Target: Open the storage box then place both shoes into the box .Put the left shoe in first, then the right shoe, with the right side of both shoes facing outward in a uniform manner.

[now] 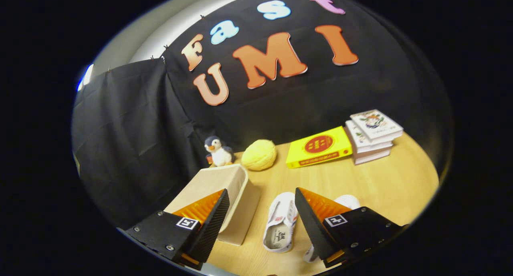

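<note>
The gripper (pixel 262 212) hangs above a wooden table (pixel 380 188) with its two fingers spread wide and nothing held between them.

Nearest, in the gap between the fingers and below them, lies one white shoe (pixel 280 224), its opening towards the camera and its toe pointing away. A second white shoe (pixel 348 200) sits just beside it, mostly hidden behind the right finger; only its rounded toe shows beyond the finger and a sliver of its heel below it. That makes two shoes, both on the table, neither in the box. Whether the two touch cannot be told.

Just to the left of the first shoe stands one beige storage box (pixel 224 188), partly covered by the left finger. Its rim faces up and a pale inner wall shows at the far end, so it appears open; nothing can be seen inside it.

Beyond the box, near the dark cloth wall, stands one small plush penguin (pixel 218 151). Just beside it, to the right, rests one yellow ball-like soft thing (pixel 259 155).

Farther right lies one flat yellow book (pixel 319 147) with a red round mark on its cover. Next to it is a stack of three pale books (pixel 372 135), the top one turned slightly askew. That gives four books in all, well apart from the shoes.
</note>
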### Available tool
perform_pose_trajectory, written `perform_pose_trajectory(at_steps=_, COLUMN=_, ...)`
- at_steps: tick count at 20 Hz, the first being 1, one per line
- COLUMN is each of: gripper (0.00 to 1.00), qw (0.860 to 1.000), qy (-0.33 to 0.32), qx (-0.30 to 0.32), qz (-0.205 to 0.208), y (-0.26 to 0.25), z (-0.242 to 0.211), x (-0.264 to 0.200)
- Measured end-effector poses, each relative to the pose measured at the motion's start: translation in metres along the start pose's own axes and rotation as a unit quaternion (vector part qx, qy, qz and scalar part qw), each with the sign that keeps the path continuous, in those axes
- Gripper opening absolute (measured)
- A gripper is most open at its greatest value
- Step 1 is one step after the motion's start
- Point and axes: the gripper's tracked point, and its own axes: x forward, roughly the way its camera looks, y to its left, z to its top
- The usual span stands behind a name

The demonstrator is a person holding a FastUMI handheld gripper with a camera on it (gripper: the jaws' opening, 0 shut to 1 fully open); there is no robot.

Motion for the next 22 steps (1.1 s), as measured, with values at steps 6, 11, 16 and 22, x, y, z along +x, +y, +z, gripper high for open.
perform_pose_trajectory(at_steps=6, gripper=0.98, qw=0.983, qy=0.106, qx=0.093, qz=0.117, y=0.031, z=-0.040, x=0.053)
perform_pose_trajectory(at_steps=11, gripper=0.98, qw=0.950, qy=0.177, qx=0.180, qz=0.184, y=0.047, z=-0.064, x=0.081)
perform_pose_trajectory(at_steps=16, gripper=0.97, qw=0.921, qy=0.221, qx=0.230, qz=0.225, y=0.060, z=-0.082, x=0.095)
perform_pose_trajectory(at_steps=22, gripper=0.93, qw=0.903, qy=0.226, qx=0.259, qz=0.256, y=0.077, z=-0.075, x=0.086)
